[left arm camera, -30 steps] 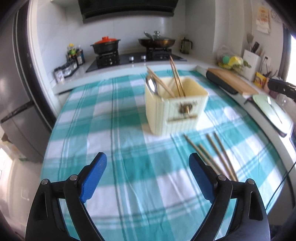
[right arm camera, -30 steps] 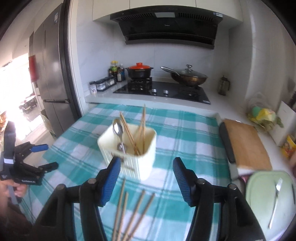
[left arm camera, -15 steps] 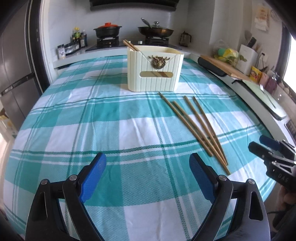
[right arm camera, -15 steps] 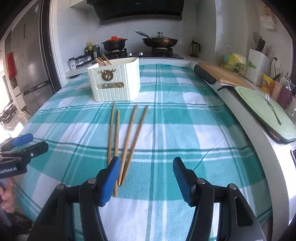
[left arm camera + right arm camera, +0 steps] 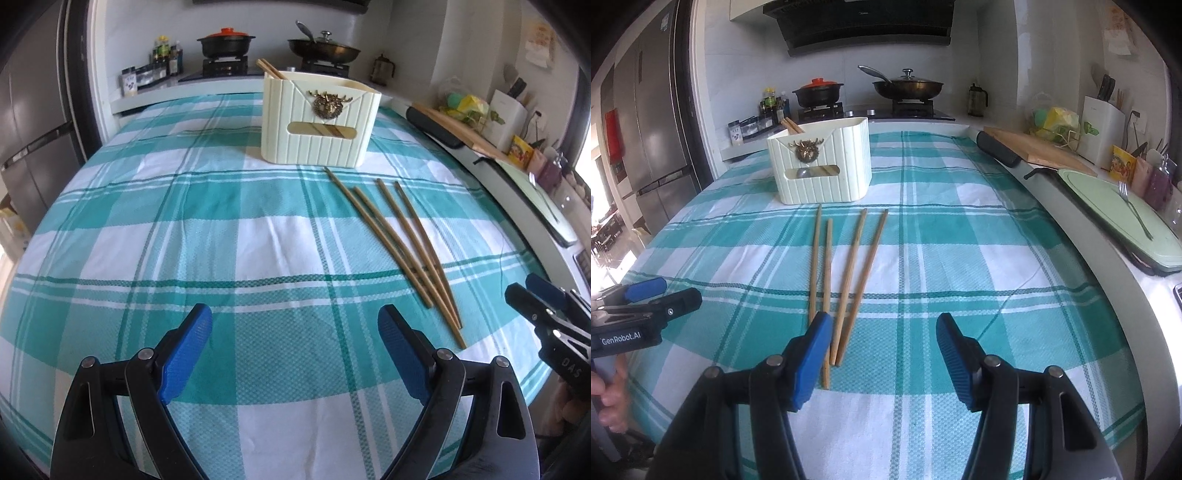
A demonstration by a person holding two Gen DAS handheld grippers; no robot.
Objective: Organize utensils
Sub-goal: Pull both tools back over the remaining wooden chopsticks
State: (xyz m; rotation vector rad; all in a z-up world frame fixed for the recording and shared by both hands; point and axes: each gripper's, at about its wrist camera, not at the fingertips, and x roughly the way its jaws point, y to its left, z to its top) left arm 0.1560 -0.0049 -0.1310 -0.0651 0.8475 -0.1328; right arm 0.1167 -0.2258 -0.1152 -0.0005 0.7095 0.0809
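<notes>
Right wrist view: four chopsticks (image 5: 846, 280) before one holder (image 5: 822, 166).

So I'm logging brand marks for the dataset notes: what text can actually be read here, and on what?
"GenRobot.AI": white letters on the side of the left gripper, seen from the right wrist.
"DAS": partial letters on the body of the right gripper, cut off at the frame edge.
Spice jars and yellow packet: labels too small to read.
</notes>
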